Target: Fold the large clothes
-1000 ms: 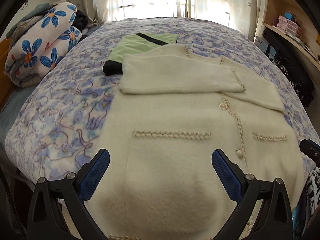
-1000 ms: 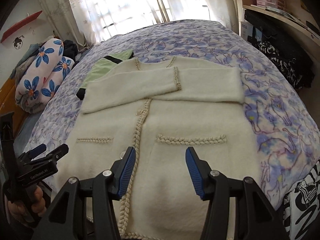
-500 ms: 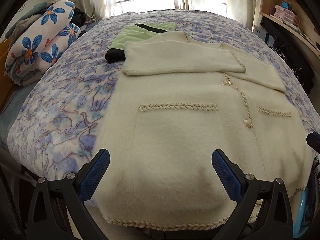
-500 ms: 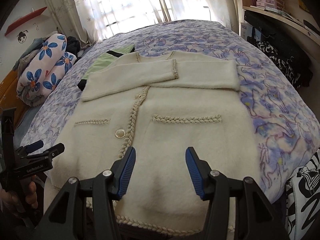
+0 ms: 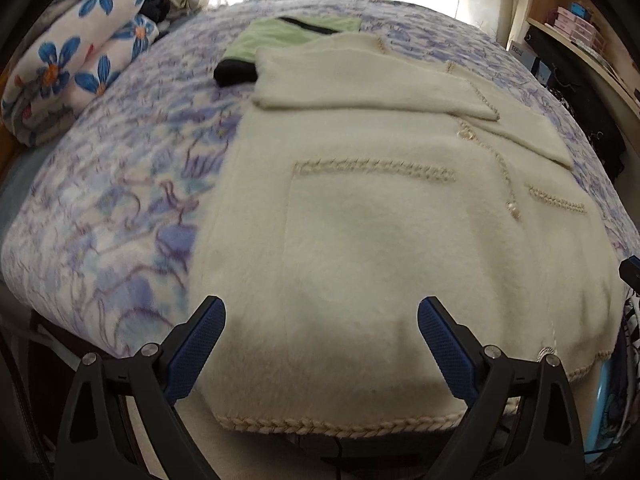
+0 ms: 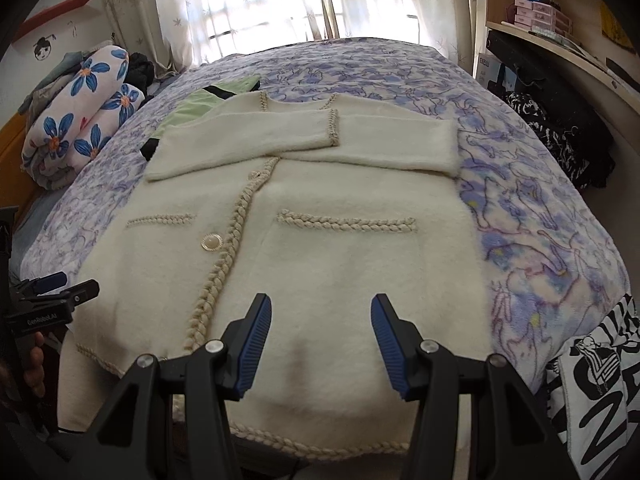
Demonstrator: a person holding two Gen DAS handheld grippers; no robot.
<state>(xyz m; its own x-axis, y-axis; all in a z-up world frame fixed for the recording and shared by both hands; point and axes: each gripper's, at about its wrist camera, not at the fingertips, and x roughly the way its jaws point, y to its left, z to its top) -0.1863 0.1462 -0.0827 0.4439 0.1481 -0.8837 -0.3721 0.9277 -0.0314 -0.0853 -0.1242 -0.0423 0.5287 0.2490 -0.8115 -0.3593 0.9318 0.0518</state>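
A cream knit cardigan (image 5: 384, 216) with braided trim lies flat, front up, on the bed, both sleeves folded across its chest; it also shows in the right wrist view (image 6: 320, 240). Its braided hem (image 5: 340, 426) hangs at the bed's near edge. My left gripper (image 5: 320, 344) is open and empty just above the hem's left half. My right gripper (image 6: 320, 340) is open and empty above the hem's right half. The left gripper also shows in the right wrist view (image 6: 52, 292) at the far left.
The bed has a purple patterned blanket (image 6: 540, 220). A green garment (image 5: 288, 36) with black trim lies beyond the cardigan. A rolled floral quilt (image 5: 76, 60) sits at the left. Shelves (image 6: 560, 40) and dark clothes (image 6: 560, 136) are on the right.
Both grippers have pulled back toward the near edge of the bed, so the cardigan's hem has come into view. Both stayed open.
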